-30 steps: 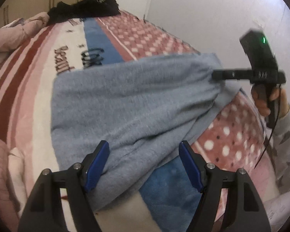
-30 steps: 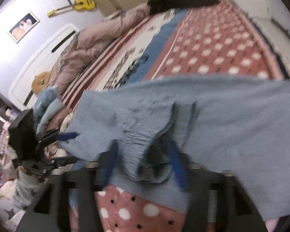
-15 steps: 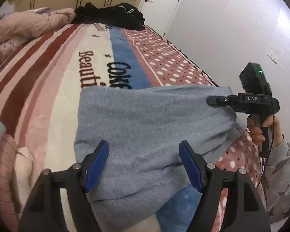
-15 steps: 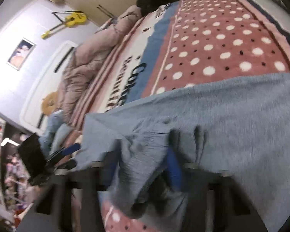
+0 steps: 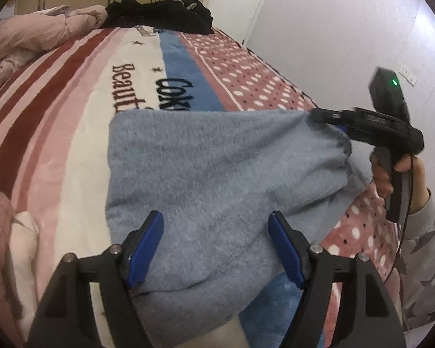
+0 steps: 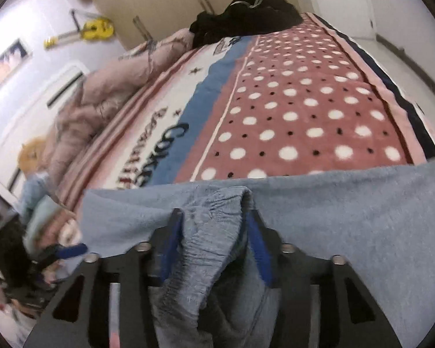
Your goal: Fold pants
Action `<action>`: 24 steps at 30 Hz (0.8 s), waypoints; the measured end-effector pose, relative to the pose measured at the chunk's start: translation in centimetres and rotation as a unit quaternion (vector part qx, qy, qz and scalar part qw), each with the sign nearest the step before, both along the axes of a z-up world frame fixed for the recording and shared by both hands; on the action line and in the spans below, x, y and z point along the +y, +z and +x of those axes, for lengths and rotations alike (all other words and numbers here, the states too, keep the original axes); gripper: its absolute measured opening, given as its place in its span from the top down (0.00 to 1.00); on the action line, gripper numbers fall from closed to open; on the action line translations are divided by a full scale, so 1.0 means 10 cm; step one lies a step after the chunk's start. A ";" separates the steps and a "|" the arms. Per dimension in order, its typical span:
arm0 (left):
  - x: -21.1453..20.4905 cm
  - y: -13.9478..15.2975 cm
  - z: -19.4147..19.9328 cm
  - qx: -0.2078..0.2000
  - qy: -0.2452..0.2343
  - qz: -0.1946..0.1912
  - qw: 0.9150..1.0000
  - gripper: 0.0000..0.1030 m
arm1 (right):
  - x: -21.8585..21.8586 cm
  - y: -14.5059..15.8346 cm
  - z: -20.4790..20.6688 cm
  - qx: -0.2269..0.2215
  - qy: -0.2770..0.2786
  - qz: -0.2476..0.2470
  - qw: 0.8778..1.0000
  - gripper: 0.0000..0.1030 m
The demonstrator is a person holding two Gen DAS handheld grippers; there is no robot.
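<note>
My left gripper (image 5: 214,246) hangs spread over the near edge of the pants (image 5: 217,174); they run rightward across the blanket (image 5: 58,110) to my right gripper (image 6: 214,232), pinching the waistband.

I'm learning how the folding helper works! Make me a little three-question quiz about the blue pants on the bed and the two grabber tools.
1. True or false: the left tool is clamped shut on the grey-blue pants.
2. Which part of the pants does the right tool pinch? A) a leg hem B) the gathered elastic waistband C) a pocket
3. Fill in: the pants lie on a patterned ______ with stripes and polka dots.

Key: 1 false, its fingers are spread wide over the fabric. 2 B. 3 blanket.
</note>
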State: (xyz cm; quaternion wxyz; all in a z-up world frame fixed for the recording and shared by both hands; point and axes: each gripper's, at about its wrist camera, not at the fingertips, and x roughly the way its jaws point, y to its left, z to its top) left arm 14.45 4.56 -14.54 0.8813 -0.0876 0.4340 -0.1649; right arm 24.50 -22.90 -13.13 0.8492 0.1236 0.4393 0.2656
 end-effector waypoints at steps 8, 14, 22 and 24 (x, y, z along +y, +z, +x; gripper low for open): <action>-0.02 0.05 -0.04 -0.008 -0.003 -0.009 1.000 0.31 | -0.18 -0.06 -0.38 0.040 0.099 0.075 0.991 0.27; -0.04 0.00 -0.09 0.002 -0.013 0.007 1.000 0.31 | -0.03 -0.16 -0.53 0.029 0.125 0.020 0.992 0.87; 0.03 0.04 -0.19 0.005 -0.018 -0.001 1.000 0.31 | -0.18 -0.11 -0.63 0.028 0.076 -0.054 0.995 0.82; 0.07 0.15 -0.22 -0.006 -0.018 -0.017 1.000 0.31 | -0.19 0.02 -0.67 0.007 0.075 -0.049 0.996 0.82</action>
